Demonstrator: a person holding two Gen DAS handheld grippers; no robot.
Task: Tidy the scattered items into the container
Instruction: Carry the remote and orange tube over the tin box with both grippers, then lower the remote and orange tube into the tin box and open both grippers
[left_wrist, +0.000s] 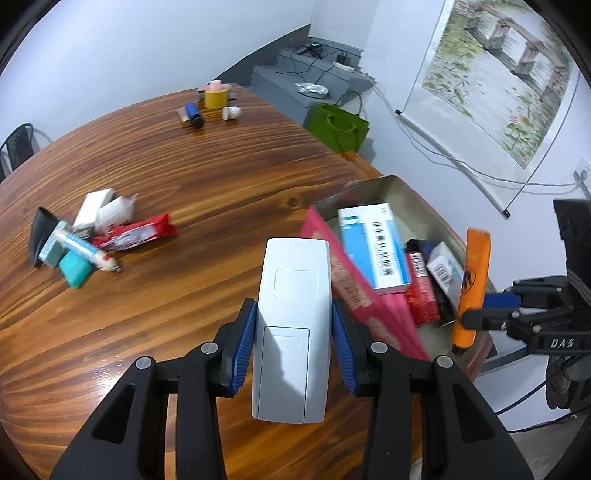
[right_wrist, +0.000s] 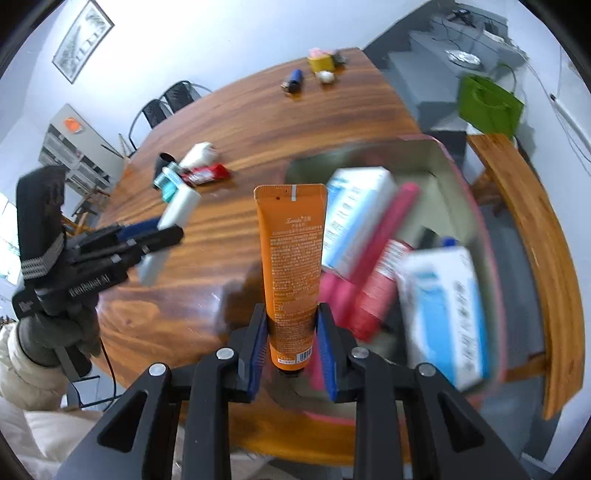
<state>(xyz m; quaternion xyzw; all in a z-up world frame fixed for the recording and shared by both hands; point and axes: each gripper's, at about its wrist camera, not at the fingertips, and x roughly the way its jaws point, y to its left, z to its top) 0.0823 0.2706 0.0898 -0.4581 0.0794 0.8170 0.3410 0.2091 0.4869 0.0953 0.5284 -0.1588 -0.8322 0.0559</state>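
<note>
My left gripper (left_wrist: 293, 332) is shut on a white remote control (left_wrist: 293, 317), held above the wooden table just left of the metal tin (left_wrist: 399, 186). My right gripper (right_wrist: 291, 332) is shut on an orange tube (right_wrist: 291, 266), held over the tin's near edge (right_wrist: 443, 155); the tube also shows in the left wrist view (left_wrist: 472, 288). The tin holds a blue-and-white box (left_wrist: 373, 243), a pink packet (left_wrist: 351, 288), a red box (left_wrist: 421, 291) and other small boxes. A scattered pile with a red wrapper (left_wrist: 136, 232), white packets (left_wrist: 103, 210) and teal items (left_wrist: 74, 266) lies at the left.
A second cluster with a yellow tape roll (left_wrist: 213, 98), blue lighter (left_wrist: 194, 112) and small white bottle (left_wrist: 231, 112) sits at the table's far edge. A green bag (left_wrist: 338, 127) stands on the floor beyond. A wooden bench (right_wrist: 532, 240) runs to the right of the table.
</note>
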